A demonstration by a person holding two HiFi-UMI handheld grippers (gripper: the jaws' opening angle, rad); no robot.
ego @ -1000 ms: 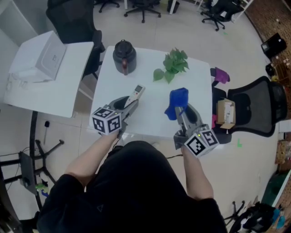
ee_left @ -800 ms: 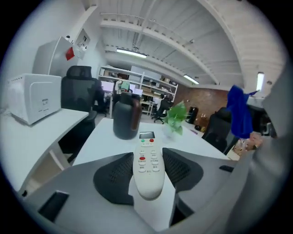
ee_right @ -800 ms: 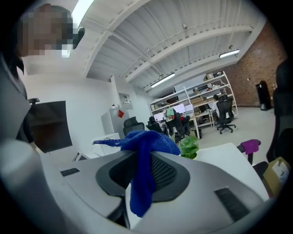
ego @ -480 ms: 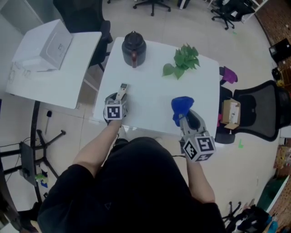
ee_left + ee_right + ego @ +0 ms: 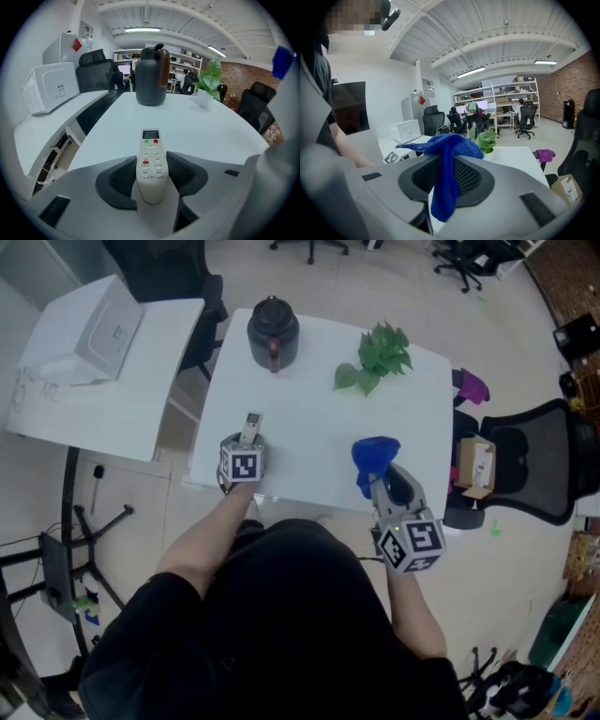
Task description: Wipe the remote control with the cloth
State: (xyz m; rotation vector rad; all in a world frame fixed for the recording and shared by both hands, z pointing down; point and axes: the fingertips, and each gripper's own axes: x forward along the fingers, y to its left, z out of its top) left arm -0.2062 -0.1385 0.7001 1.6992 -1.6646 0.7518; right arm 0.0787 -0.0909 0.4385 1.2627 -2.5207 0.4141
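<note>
My left gripper (image 5: 246, 444) is shut on the lower end of a white remote control (image 5: 250, 424), near the front left of the white table (image 5: 309, 442). In the left gripper view the remote (image 5: 151, 157) lies buttons up between the dark pads (image 5: 123, 177), its small screen pointing away from me. My right gripper (image 5: 381, 480) is shut on a blue cloth (image 5: 374, 457) at the table's front right. In the right gripper view the cloth (image 5: 447, 173) hangs bunched between the jaws, over the top and below them. The two grippers are well apart.
A dark teapot (image 5: 273, 331) stands at the table's back left and a green plant (image 5: 375, 354) at the back right. A white box (image 5: 89, 329) sits on a side table at the left. A black chair (image 5: 536, 460), a cardboard box (image 5: 475, 465) and a purple object (image 5: 472, 387) are at the right.
My left gripper has swung the remote from a rightward slant to pointing straight away, nearer the table's left edge. The right gripper and the cloth have hardly moved.
</note>
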